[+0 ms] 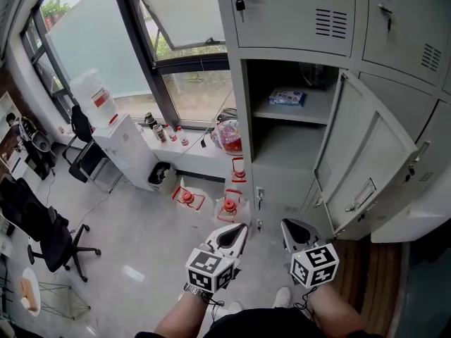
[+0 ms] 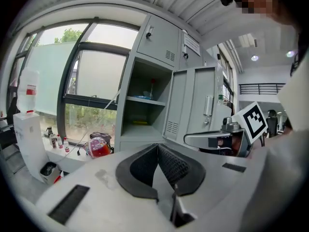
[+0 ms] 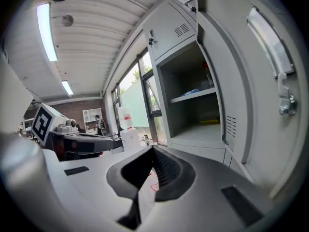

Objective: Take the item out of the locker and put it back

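A person is standing before an open grey locker [image 1: 246, 132], holding a gripper in each hand low in front of it, above the pale floor. The left gripper [image 1: 239, 229] is showing its jaws pressed together with nothing between them, and the right gripper [image 1: 287, 227] is likewise showing its jaws closed tip to tip and empty. Both are pointing toward the locker, side by side and a little apart. The locker door [image 1: 366, 157] is hanging wide open to the right.

Inside, a blue and white packet [image 1: 287, 97] is lying flat on the upper shelf [image 1: 317, 113], toward its left side and well apart from both grippers. A dark bottle [image 3: 207, 81] is standing behind it near the back wall. A yellow thing [image 3: 210, 121] is lying at the back edge of the lower compartment's floor; what it is cannot be told.

To the left of the locker, a white water dispenser [image 1: 127, 146] is standing under the window, and a black office chair [image 1: 49, 234] is sitting near the floor's left edge.
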